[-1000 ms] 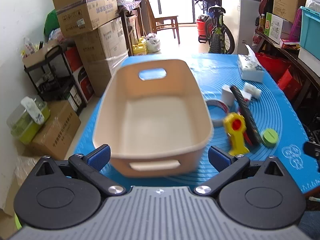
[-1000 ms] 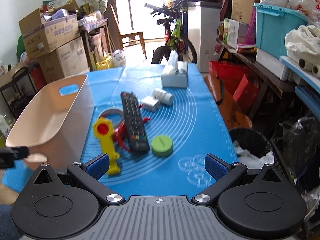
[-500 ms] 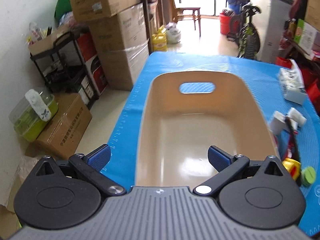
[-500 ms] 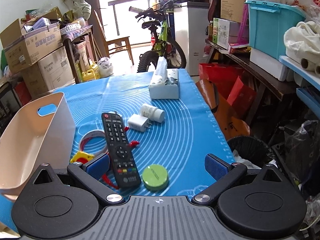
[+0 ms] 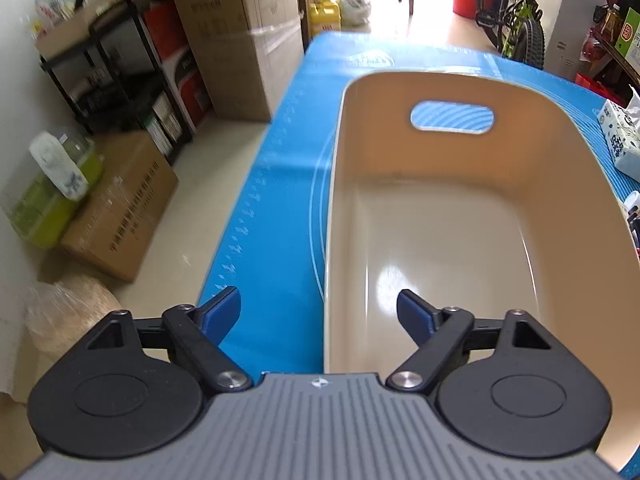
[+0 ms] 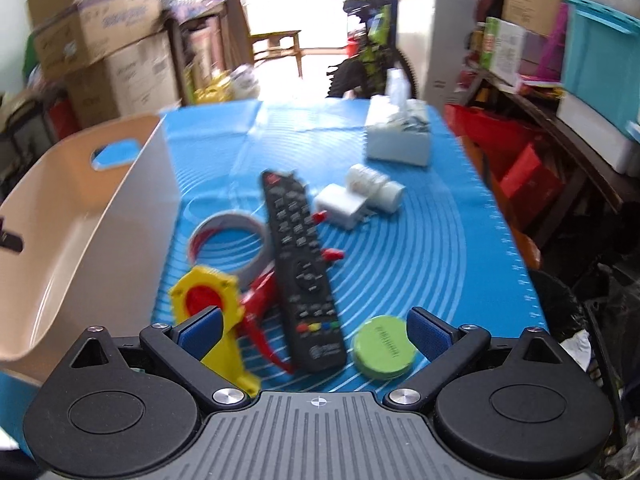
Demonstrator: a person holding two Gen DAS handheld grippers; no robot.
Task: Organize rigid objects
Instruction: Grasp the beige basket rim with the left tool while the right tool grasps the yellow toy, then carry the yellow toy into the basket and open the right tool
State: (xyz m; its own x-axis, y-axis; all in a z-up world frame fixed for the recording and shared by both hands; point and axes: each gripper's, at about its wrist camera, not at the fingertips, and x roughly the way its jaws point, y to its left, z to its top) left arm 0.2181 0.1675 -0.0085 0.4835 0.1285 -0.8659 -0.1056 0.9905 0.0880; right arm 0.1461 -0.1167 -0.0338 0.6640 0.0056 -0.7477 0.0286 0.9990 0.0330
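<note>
the beige bin sits on the blue mat, its left wall running between the spread fingers of the left gripper, which holds nothing. just ahead of the right gripper, likewise wide open and empty, lie a black remote, a green lid by its right finger, a yellow tool by its left, a tape roll, then a white charger farther out.

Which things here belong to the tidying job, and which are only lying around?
For the job: bin, remote, green lid, tape roll, white plug, yellow toy.

Just lying about: tissue box, bicycle, cardboard boxes, teal crate.
</note>
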